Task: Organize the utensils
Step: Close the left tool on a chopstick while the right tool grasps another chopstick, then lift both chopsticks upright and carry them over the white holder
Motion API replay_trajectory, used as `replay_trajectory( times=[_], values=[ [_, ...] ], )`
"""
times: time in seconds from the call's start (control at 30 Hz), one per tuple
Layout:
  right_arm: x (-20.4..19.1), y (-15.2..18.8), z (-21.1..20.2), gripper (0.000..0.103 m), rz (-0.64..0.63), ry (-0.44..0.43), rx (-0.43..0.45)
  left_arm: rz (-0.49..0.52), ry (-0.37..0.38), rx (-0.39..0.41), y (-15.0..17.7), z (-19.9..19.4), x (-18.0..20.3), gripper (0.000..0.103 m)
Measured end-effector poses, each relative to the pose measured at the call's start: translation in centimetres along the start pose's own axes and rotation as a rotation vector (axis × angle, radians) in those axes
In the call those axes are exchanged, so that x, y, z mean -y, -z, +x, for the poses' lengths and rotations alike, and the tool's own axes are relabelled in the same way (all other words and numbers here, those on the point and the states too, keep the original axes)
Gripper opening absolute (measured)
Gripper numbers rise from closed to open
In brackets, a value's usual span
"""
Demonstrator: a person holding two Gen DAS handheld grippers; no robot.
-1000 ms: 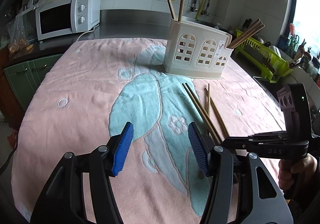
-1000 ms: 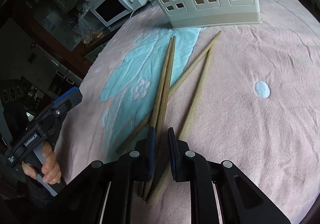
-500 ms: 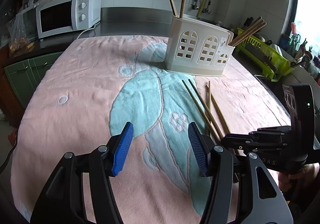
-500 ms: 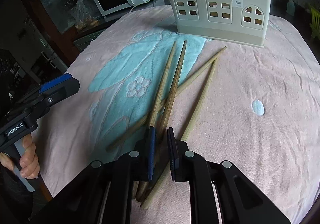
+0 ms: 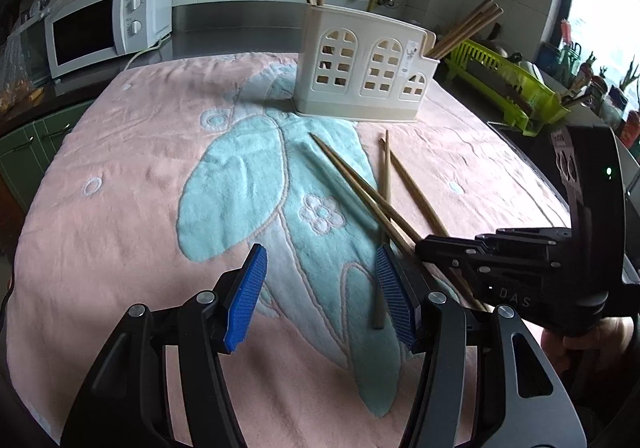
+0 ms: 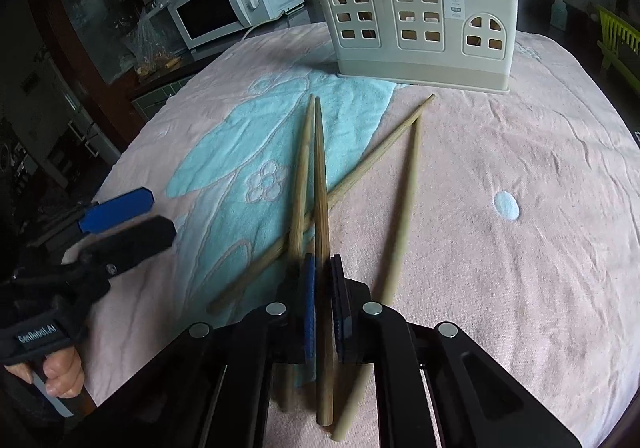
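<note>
A cream utensil holder [image 5: 366, 65] [image 6: 416, 35] with arched cut-outs stands at the far side of the pink towel, with chopsticks standing in its end compartments. Several wooden chopsticks [image 5: 386, 183] lie loose on the towel in front of it. My right gripper [image 6: 322, 304] is shut on one chopstick [image 6: 320, 187], its far end lifted and pointing at the holder; a second chopstick [image 6: 300, 183] runs beside it, outside the left finger. My left gripper [image 5: 320, 296] is open and empty, low over the towel left of the right gripper [image 5: 424, 248].
A white microwave [image 5: 104, 27] sits on the counter at the back left. A green dish rack [image 5: 508, 87] stands to the right of the table. The towel [image 5: 132, 207] covers the whole table.
My right gripper has lifted the held chopstick and swung it to point at the holder. The left gripper has moved slightly forward and stayed open.
</note>
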State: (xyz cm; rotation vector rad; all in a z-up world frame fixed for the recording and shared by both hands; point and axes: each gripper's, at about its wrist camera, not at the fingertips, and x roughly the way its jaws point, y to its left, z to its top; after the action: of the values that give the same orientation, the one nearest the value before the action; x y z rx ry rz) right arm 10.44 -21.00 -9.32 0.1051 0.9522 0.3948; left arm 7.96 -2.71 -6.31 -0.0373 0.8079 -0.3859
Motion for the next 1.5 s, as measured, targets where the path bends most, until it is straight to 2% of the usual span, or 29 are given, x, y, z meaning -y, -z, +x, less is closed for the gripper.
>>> replay_trajectory(
  times=[0.1,0.17,0.33,0.47,0.7,0.87,0.93,1.0,1.2,1.3,1.37,1.5],
  values=[
    [0.5,0.1,-0.6,0.007,0.017,0.003,0.012,0.034,0.017,-0.023,0.5,0.8,1.0,0.056],
    [0.8,0.2,-0.8,0.007,0.024,0.003,0.019,0.051,0.039,-0.04,0.7,1.2,1.6,0.047],
    [1.2,0.5,-1.4,0.007,0.038,-0.003,0.042,0.08,0.077,-0.087,1.0,2.9,2.8,0.035],
    [1.8,0.8,-2.6,0.007,0.051,-0.009,0.066,0.057,0.096,-0.08,0.8,2.7,3.6,0.033],
    [2.9,0.5,-4.4,0.007,0.053,-0.002,0.105,-0.078,0.128,-0.106,0.0,3.0,4.7,0.033],
    [4.3,0.9,-5.5,0.007,0.051,-0.005,0.118,-0.157,0.086,-0.133,-0.1,4.0,5.6,0.032],
    [4.7,1.1,-6.0,0.007,0.048,-0.014,0.125,-0.17,0.052,-0.141,-0.1,4.4,6.0,0.027],
    [5.1,1.3,-6.4,0.007,0.04,-0.018,0.132,-0.185,0.023,-0.148,0.0,4.7,6.4,0.027],
    [5.5,1.8,-6.6,0.007,0.023,-0.029,0.135,-0.186,-0.072,-0.179,0.4,5.8,7.6,0.024],
    [5.7,2.1,-6.4,0.007,0.027,-0.035,0.134,-0.192,-0.104,-0.171,0.4,5.8,7.9,0.024],
    [5.7,2.3,-6.4,0.007,0.025,-0.031,0.134,-0.182,-0.151,-0.164,0.5,5.8,8.1,0.015],
    [5.7,2.5,-6.7,0.007,0.024,-0.015,0.144,-0.171,-0.151,-0.162,0.6,5.4,7.8,0.01]
  ],
)
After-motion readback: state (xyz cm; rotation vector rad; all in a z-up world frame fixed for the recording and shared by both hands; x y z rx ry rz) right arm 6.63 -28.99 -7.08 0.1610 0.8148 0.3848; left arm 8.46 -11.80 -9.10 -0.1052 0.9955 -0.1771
